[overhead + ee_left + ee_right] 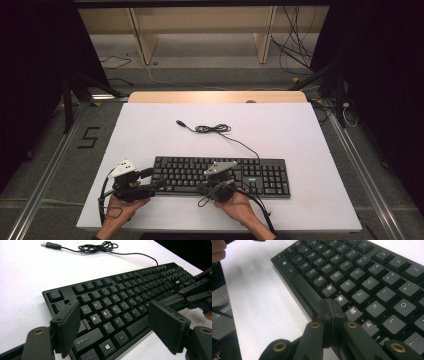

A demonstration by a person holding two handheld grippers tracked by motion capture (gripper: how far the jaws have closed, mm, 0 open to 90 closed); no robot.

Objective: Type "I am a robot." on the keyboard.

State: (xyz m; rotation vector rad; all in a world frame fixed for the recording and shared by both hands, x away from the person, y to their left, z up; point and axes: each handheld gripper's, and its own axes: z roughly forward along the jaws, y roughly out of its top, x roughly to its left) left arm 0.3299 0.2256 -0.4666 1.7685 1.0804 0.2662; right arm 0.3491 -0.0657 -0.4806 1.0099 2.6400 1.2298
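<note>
The keyboard [222, 175] lies on the table [150, 135], its coiled cable [212, 128] behind it.

Black keyboard [220, 176] flat on white table [150, 130] — cable [215, 129] loosely coiled behind

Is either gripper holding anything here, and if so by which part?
Nothing is held. The right gripper is shut empty, tips at the keyboard front edge; the left gripper is open above its left end.
</note>
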